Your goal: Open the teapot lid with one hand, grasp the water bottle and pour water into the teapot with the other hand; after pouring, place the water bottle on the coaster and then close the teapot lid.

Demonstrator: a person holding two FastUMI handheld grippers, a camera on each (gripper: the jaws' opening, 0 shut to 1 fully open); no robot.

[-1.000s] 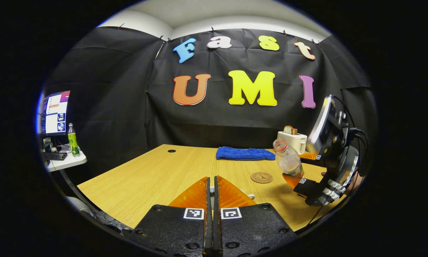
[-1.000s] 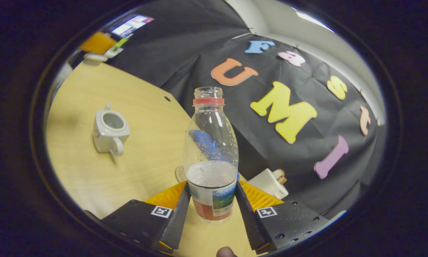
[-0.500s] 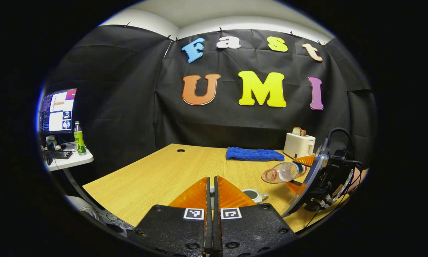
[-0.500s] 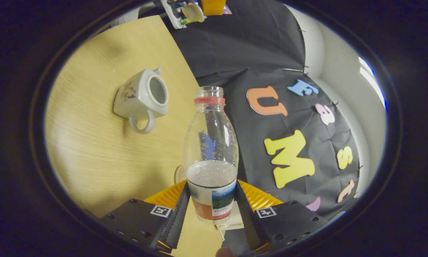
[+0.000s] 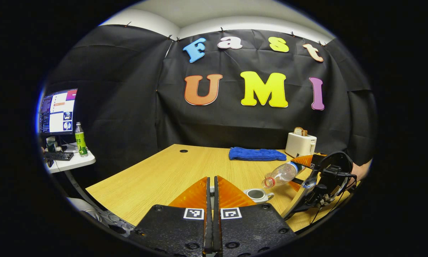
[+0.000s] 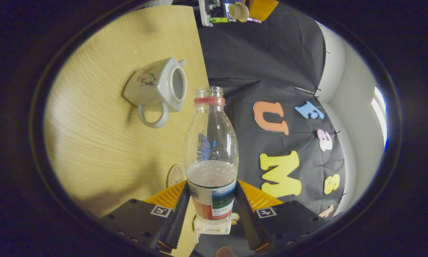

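Observation:
My right gripper is shut on the clear water bottle, with both fingers on its labelled lower part. The bottle has no cap and holds some water. In the left gripper view the bottle lies almost level in the right gripper, its mouth dipping just above and to the right of the white teapot. The teapot stands open on the table. My left gripper is shut; the teapot lid sits at its fingertips, lifted off to the side. The round coaster lies near the bottle's base.
A blue cloth and a white toaster holding a slice of bread sit at the table's far edge. A side table at the left carries a monitor, a keyboard and a green bottle. A hand shows behind the right gripper.
The right gripper tipped the bottle from nearly upright to almost level, then mouth slightly down, and brought it closer to the open teapot. The left gripper stayed shut and barely shifted.

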